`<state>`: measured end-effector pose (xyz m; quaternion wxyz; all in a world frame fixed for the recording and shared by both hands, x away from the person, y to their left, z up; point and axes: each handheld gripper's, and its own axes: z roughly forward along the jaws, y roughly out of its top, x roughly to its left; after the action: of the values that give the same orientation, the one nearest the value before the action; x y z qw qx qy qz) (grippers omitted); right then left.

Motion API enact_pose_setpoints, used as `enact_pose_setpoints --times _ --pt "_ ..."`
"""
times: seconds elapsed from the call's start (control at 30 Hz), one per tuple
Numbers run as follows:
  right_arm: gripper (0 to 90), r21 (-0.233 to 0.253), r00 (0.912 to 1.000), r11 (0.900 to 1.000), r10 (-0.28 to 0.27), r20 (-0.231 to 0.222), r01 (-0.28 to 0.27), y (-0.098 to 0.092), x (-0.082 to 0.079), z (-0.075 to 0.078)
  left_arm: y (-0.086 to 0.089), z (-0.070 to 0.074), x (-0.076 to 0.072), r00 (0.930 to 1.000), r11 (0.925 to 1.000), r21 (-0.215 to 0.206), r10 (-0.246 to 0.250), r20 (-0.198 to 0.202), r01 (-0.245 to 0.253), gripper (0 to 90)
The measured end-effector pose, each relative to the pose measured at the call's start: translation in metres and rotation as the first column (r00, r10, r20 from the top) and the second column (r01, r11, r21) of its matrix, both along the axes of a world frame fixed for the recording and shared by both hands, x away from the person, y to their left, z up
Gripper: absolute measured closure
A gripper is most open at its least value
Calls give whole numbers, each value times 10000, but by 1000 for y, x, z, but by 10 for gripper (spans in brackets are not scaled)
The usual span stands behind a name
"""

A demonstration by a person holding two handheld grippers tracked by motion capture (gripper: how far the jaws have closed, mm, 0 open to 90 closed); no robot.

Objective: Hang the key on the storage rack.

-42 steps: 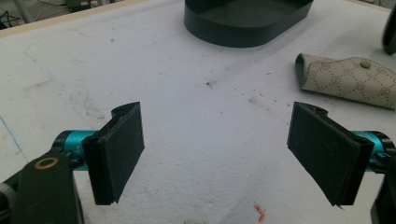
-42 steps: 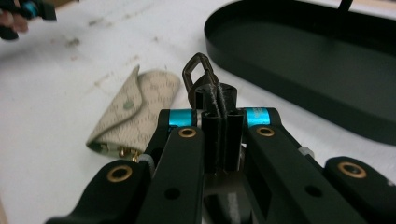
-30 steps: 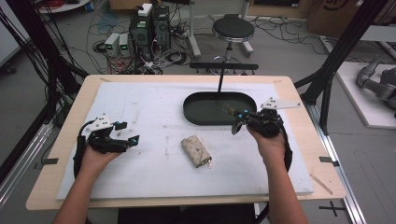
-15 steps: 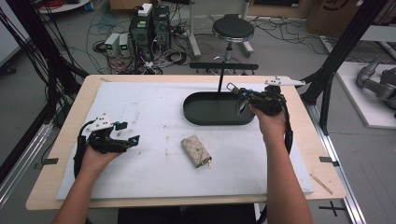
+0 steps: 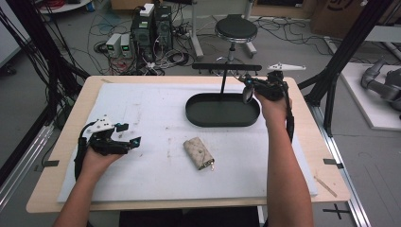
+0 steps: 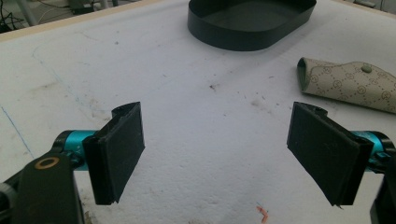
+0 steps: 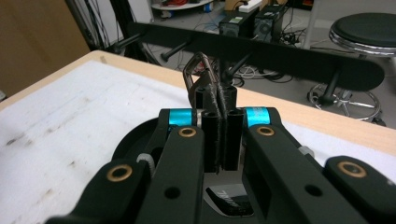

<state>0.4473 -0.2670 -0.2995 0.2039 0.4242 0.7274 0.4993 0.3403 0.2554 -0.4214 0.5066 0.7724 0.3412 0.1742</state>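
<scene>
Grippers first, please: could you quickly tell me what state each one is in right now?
Left tool: open, holding nothing, above the white mat.
Right tool: closed on a metal carabiner clip, near the rack's pegs.

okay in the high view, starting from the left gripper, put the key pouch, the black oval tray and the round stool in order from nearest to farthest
From the left gripper, low at the left of the table:
1. Key pouch, lying to its right near the table's middle.
2. Black oval tray, farther back and to the right, at the foot of the rack's post.
3. Round stool, on the floor beyond the table's far edge.

A beige patterned key pouch [image 5: 198,153] lies on the bench between the two tongs; a black stool [image 5: 235,29] stands beyond the right tongs.
</scene>
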Motion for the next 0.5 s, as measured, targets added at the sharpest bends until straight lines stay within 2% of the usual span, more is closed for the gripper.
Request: enact_pose_setpoints --times 0.13,0.27,0.37,0.5 --pt "900 -40 9997 9998 -195 -143 194 0 11 -2 0 0 0 10000 10000 55 3 -25 -3 188" --pt "900 -10 9973 9986 -526 -519 527 0 22 -11 0 0 0 10000 10000 64 -4 -39 4 188" --pt "900 95 9958 9972 -735 -552 741 1 26 -14 0 0 0 10000 10000 59 13 -37 -13 188" --pt "900 -138 9947 9957 -925 -443 919 5 27 -15 1 -1 0 10000 10000 44 15 -49 -15 188"
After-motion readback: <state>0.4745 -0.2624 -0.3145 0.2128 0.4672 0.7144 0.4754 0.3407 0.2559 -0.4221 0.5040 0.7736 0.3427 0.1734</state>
